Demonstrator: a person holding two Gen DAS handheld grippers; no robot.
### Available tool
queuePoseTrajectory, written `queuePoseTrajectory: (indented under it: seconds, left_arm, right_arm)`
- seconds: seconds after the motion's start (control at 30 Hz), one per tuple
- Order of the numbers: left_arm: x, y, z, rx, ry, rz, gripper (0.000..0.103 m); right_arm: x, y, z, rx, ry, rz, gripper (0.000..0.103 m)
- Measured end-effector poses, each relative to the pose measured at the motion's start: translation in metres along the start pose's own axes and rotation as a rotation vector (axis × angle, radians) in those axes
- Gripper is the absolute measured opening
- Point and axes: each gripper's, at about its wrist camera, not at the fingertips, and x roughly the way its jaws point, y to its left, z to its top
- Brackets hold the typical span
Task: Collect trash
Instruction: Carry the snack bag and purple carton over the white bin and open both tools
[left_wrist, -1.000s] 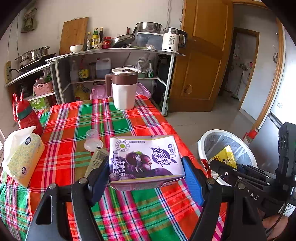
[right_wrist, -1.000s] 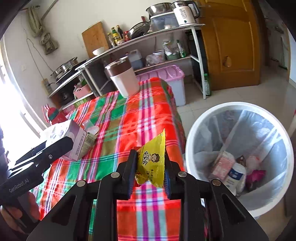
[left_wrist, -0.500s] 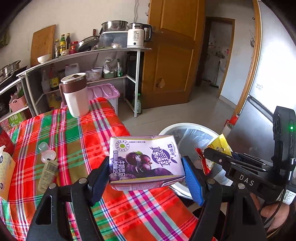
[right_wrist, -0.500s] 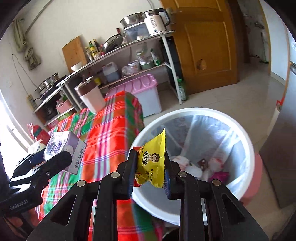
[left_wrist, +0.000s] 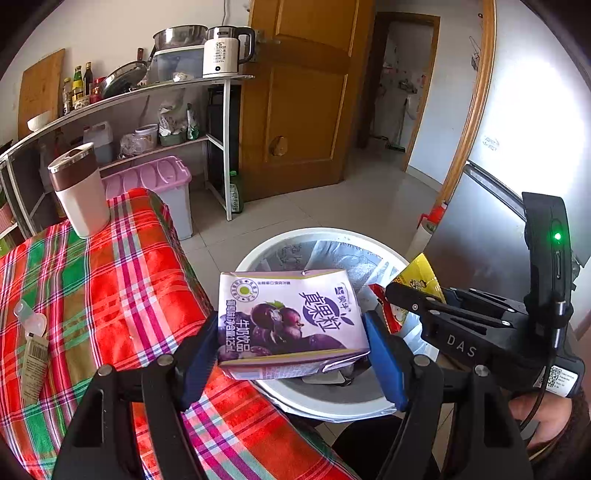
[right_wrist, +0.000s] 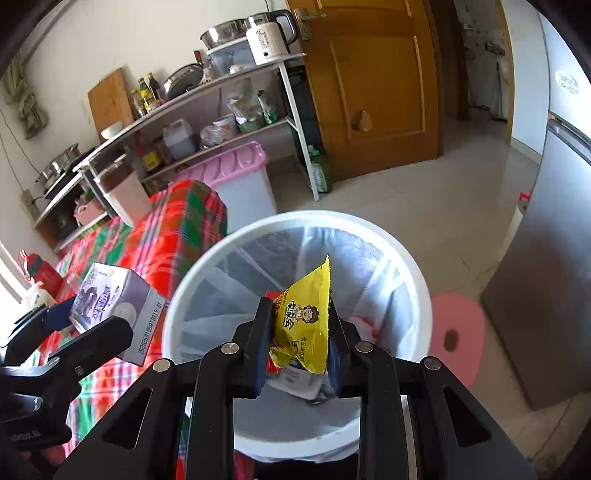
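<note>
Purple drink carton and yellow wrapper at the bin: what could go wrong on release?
1. The purple drink carton in the left gripper sits over the white bin's near rim beside the plaid tablecloth; released now, it may catch the rim or land on the cloth.
2. The yellow wrapper is light and flat; it may cling to the right gripper.

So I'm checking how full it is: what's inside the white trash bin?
The white trash bin holds a clear liner bag. The yellow snack wrapper and right tool cover most of the bottom; only scraps of white packaging show.
</note>
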Motion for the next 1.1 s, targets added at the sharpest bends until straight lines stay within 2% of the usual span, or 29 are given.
queuePoseTrajectory:
  seconds: [0.4,0.43,0.5,0.57,1.1]
  left_arm:
    - [0.029,-0.013,-0.004,0.014,0.073,-0.01,0.077]
    - [0.029,-0.014,-0.004,0.016,0.076,-0.012,0.077]
    - [0.03,-0.013,-0.005,0.017,0.076,-0.01,0.077]
    - [0.029,-0.014,-0.004,0.019,0.076,-0.008,0.077]
    - [0.0,0.006,-0.009,-0.023,0.028,0.015,0.077]
  right_arm:
    - [0.028,-0.017,-0.004,-0.019,0.081,-0.06,0.028]
    - [0.028,-0.017,-0.004,-0.018,0.077,-0.065,0.03]
    - [0.028,-0.019,-0.005,-0.008,0.077,-0.06,0.048]
    - [0.027,-0.02,-0.005,0.003,0.075,-0.049,0.054]
    - [0.004,-0.006,-0.006,0.007,0.031,-0.031,0.054]
